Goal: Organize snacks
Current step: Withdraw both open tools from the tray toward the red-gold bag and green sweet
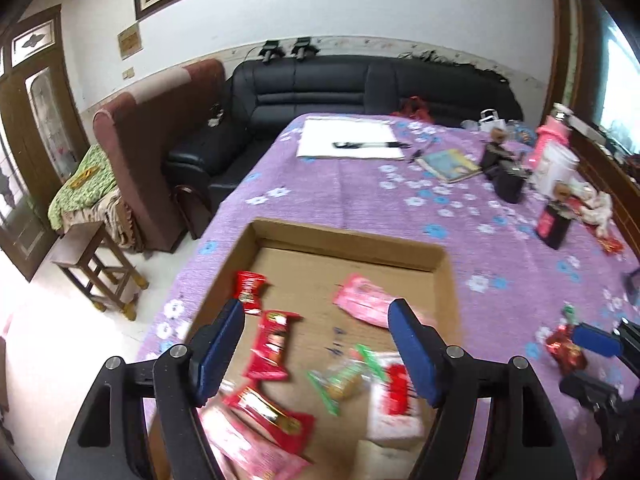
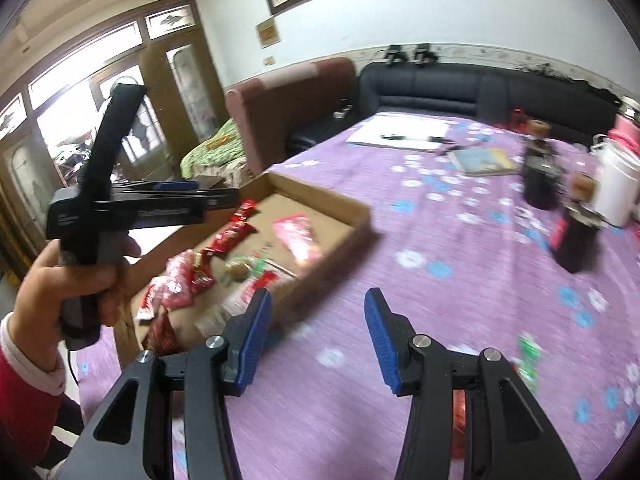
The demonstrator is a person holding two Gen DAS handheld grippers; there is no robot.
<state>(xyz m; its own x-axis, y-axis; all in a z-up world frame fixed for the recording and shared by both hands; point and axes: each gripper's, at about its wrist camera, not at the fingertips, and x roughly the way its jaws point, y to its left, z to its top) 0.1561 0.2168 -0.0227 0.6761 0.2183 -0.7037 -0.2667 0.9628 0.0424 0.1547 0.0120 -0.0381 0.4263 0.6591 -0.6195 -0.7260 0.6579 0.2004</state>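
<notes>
A shallow cardboard box [image 1: 348, 240] [image 2: 320, 196] sits on the purple flowered cloth and holds several snacks: red packets [image 1: 274, 344], a pink packet [image 1: 368, 300], a green-wrapped sweet [image 1: 344, 380] and a white and red packet [image 1: 396, 400]. My left gripper [image 1: 316, 332] hangs open above them with nothing between its blue pads; a hand grips it in the right wrist view [image 2: 176, 196]. My right gripper [image 2: 318, 312] is open over bare cloth, to the right of the box. A red snack [image 1: 566, 350] and a green-wrapped sweet [image 2: 528, 356] lie on the cloth near it.
Two dark bottles [image 2: 540, 176] [image 2: 576, 232], a white container [image 2: 618, 184], a book [image 2: 484, 160] and a white sheet [image 2: 400, 132] stand further back on the table. Beyond are a black sofa [image 1: 340, 88], a brown armchair [image 1: 160, 140] and a wooden stool [image 1: 92, 264].
</notes>
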